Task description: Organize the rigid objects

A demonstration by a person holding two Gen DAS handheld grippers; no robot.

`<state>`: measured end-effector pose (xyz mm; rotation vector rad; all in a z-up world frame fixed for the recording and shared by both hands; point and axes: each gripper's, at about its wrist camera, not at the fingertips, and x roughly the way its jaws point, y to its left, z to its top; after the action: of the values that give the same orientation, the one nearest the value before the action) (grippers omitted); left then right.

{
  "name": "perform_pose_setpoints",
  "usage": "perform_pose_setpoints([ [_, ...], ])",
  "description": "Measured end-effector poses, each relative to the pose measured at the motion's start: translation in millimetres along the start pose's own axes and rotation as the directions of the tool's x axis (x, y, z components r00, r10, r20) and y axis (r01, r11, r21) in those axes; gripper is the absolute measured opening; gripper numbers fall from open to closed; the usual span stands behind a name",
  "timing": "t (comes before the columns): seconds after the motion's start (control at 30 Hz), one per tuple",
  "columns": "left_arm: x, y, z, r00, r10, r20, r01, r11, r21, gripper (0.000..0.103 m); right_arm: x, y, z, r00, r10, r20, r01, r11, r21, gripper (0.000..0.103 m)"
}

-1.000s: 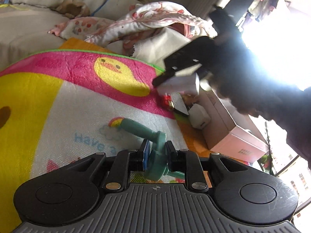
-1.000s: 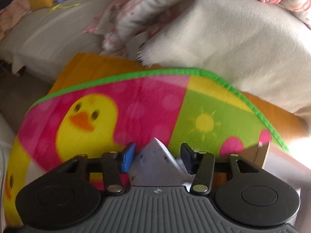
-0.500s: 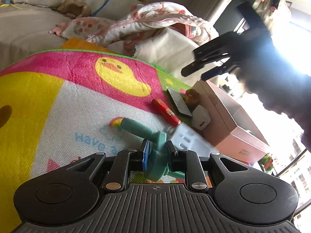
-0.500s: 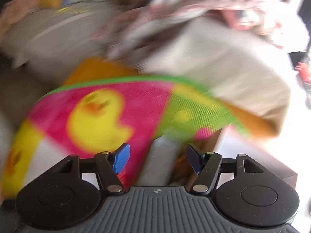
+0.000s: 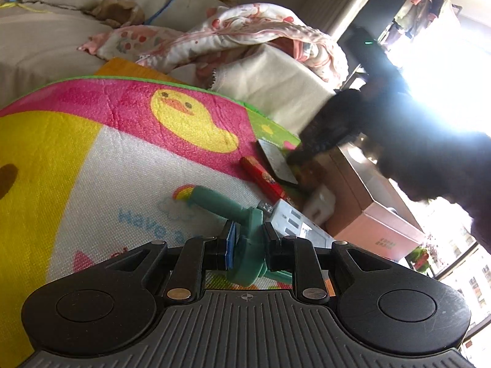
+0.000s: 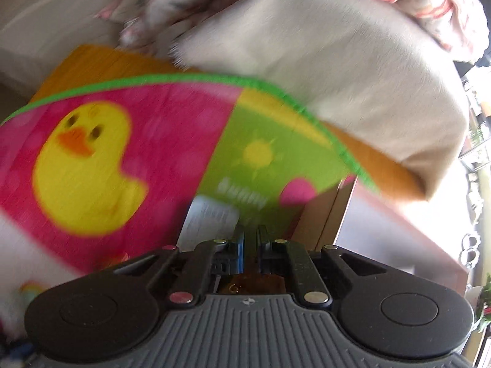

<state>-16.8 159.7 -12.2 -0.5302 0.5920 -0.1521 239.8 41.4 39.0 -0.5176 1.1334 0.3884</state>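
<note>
Dropped from the right gripper [image 6: 250, 239], ribbed white box [image 5: 296, 224] lies flat.

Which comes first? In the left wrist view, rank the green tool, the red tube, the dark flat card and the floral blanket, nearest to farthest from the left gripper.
1. green tool: clamped in the left gripper jaws.
2. red tube: just ahead, slightly right, on the mat.
3. dark flat card: beside the tube, just beyond it.
4. floral blanket: far back, on the sofa.
</note>
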Motion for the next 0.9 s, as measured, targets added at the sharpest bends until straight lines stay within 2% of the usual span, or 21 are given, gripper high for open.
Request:
perform_pose_setpoints([
  [0.1,0.5,-0.1,0.3,1.0,0.003,0.0,-0.003,1.0,0.002,0.023,-13.8,11.1,-25.1,0.991,0.111,-0.068,-0.114,0.992,-0.046,0.008],
  [0.17,0.9,-0.3,0.1,1.0,0.004,0.0,-0.004,1.0,0.002,0.023,-26.8,23.2,-41.0,0.971,0.203,-0.128,-0.22,0.965,-0.139,0.008],
  [0.23,0.9,-0.3,0.1,1.0,0.004,0.0,-0.004,1.0,0.002,0.023,-42.9,28.4,-47.4,0.972,0.212,-0.106,-0.229,0.952,-0.201,0.012],
  [0.27,0.9,-0.3,0.0,1.0,0.004,0.0,-0.004,1.0,0.001,0.023,-49.9,28.1,-45.9,0.975,0.211,-0.068,-0.221,0.953,-0.206,0.021],
  [0.3,0.9,-0.3,0.0,1.0,0.003,0.0,-0.003,1.0,0.0,0.023,-53.8,24.7,-41.2,0.976,0.214,-0.027,-0.215,0.958,-0.188,0.038],
  [0.33,0.7,0.0,0.0,1.0,0.001,0.0,-0.001,1.0,-0.002,0.023,-53.7,19.9,-33.2,0.978,0.21,0.01,-0.206,0.967,-0.151,0.047],
  [0.37,0.6,0.3,0.0,1.0,0.0,0.001,0.0,1.0,-0.004,0.023,-50.7,14.9,-23.8,0.979,0.198,0.046,-0.192,0.976,-0.104,0.061],
  [0.4,0.5,0.7,0.0,1.0,-0.002,0.001,0.002,1.0,-0.005,0.023,-45.9,10.7,-14.6,0.979,0.188,0.079,-0.184,0.981,-0.056,0.062],
  [0.53,0.4,2.7,0.0,1.0,-0.009,0.006,0.009,1.0,-0.017,0.023,-2.1,2.7,23.0,0.983,0.152,0.1,-0.164,0.979,0.125,0.062],
  [0.6,0.6,5.3,0.7,1.0,-0.015,0.008,0.016,0.999,-0.032,0.023,15.6,4.9,30.8,0.987,0.135,0.082,-0.147,0.975,0.165,0.045],
  [0.63,0.5,6.9,0.9,1.0,-0.017,0.01,0.018,0.999,-0.041,0.023,19.1,7.8,29.9,0.988,0.133,0.081,-0.145,0.975,0.169,0.044],
  [0.67,0.5,8.2,1.5,1.0,-0.018,0.013,0.018,0.999,-0.05,0.023,15.4,11.2,26.1,0.986,0.129,0.104,-0.145,0.977,0.157,0.038],
  [0.77,0.1,10.8,2.2,1.0,-0.022,0.016,0.023,0.998,-0.066,0.023,1.1,25.1,2.9,0.973,0.208,0.098,-0.213,0.976,0.05,0.038],
  [0.9,-1.9,9.4,2.2,1.0,-0.027,0.014,0.028,0.998,-0.052,0.021,-27.1,48.9,-52.6,0.96,0.256,0.113,-0.242,0.962,-0.13,0.038],
])
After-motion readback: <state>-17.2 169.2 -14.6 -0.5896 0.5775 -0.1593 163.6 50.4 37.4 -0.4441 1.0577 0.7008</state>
